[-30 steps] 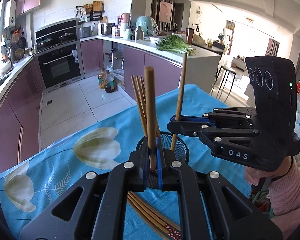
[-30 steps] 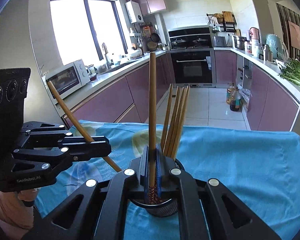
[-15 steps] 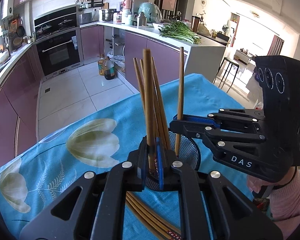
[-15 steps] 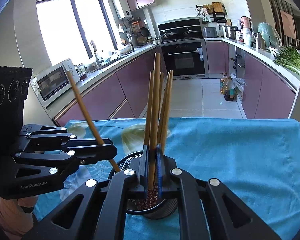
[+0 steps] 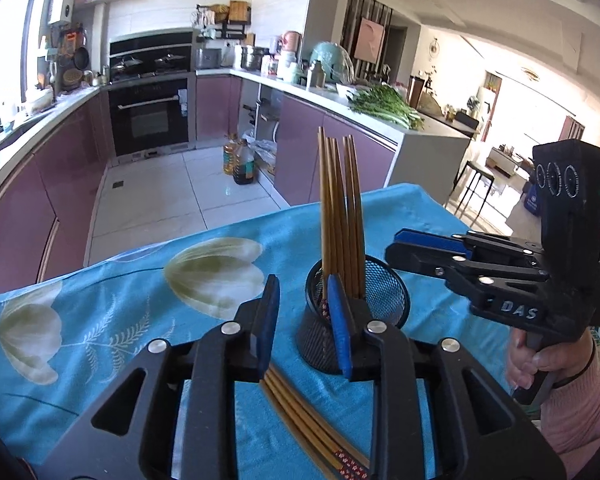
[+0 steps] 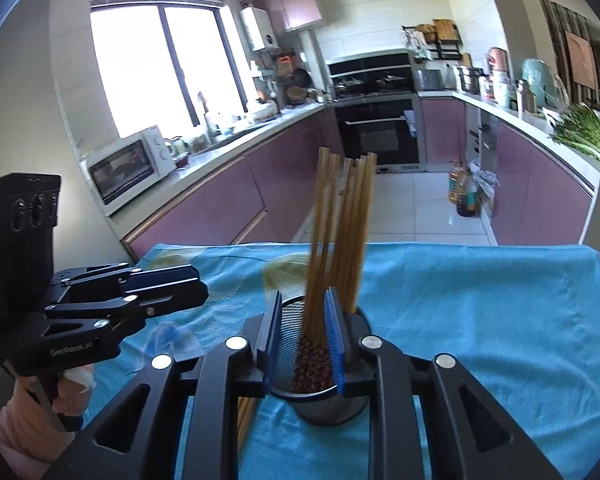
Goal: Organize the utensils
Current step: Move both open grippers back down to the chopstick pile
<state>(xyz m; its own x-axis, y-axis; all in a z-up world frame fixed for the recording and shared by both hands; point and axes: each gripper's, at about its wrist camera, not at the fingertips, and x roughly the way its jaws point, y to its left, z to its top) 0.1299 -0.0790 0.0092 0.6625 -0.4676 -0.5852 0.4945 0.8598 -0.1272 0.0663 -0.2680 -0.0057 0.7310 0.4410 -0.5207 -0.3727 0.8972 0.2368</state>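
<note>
the jaws of both the left gripper (image 5: 303, 312) and the right gripper (image 6: 302, 342) have just been opened, so two more chopsticks (image 5: 340, 216) now stand released in the mesh cup (image 5: 374, 308), while others (image 5: 308, 428) remain on the worktop (image 5: 100, 308).

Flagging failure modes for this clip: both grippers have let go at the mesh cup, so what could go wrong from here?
1. The right gripper, jaws just opened, straddles the chopsticks standing in the mesh cup; pulling back carelessly could snag them and tip the cup.
2. The left gripper, also just opened and empty, sits beside the cup and could knock it.
3. The loose chopsticks on the blue cloth lie under the left gripper, easy to push away.
</note>
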